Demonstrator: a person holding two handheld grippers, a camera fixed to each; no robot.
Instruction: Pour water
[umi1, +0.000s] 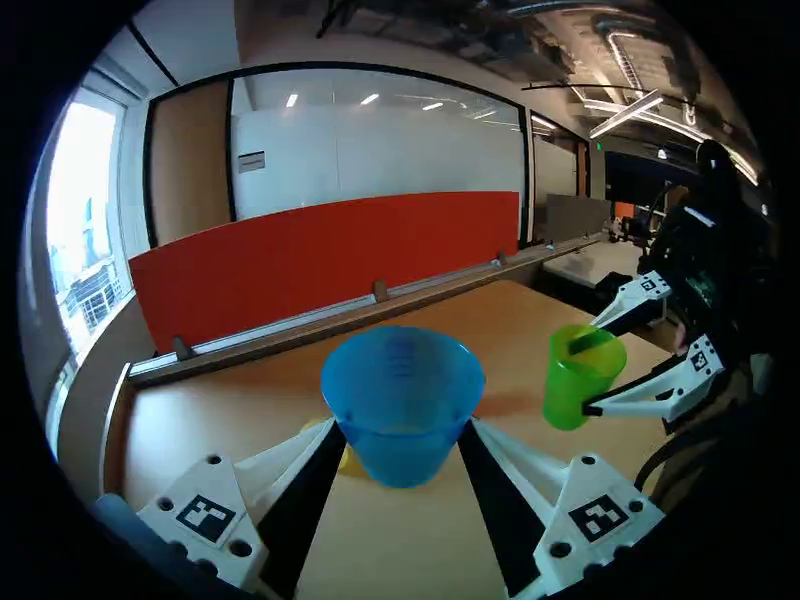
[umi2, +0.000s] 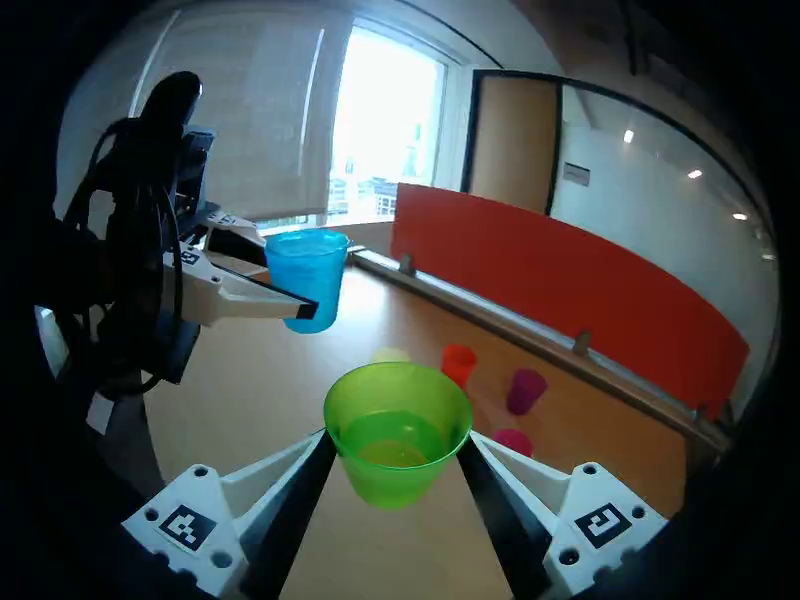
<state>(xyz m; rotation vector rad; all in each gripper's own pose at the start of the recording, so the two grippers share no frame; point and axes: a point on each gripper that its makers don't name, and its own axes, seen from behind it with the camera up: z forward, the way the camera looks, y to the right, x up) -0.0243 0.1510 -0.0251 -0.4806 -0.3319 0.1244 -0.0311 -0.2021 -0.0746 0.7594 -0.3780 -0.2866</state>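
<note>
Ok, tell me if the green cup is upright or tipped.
Upright: the green cup, clamped in the right tool, shows a level rim with its mouth facing up.

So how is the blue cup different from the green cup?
The blue cup is pinched by the left gripper, the green cup by the right gripper. The green cup seems to hold a little water low down; what is inside the blue cup is unclear. Both are see-through plastic, upright, and held above the table.
</note>
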